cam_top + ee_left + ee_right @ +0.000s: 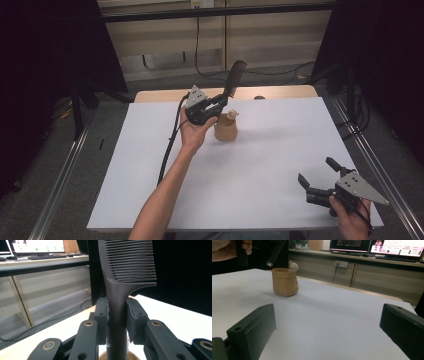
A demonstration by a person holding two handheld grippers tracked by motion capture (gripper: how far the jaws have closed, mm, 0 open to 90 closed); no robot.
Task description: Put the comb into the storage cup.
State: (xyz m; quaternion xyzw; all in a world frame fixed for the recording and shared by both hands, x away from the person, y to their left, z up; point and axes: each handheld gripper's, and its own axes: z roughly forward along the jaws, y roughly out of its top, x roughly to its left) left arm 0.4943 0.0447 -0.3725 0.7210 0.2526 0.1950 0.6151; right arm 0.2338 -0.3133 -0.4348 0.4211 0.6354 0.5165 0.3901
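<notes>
The left hand-held gripper is clamping the handle of a dark comb, jaws pressing on either side of it, teeth end pointing up and away from the hand. Just below the jaws, the handle's butt end is hanging right over the mouth of a small tan pot, which is sitting on the white worktop directly under and a touch beyond that gripper. In the right gripper view the butt end is hovering just above the pot's rim, not yet inside. So the pick-up is looking done, and what's left, by my reading, is lowering the comb into the pot and letting go. Well apart, nearer the person, the right hand-held gripper is idling just above the worktop with its jaws spread wide and nothing between them, facing toward the pot.
</notes>
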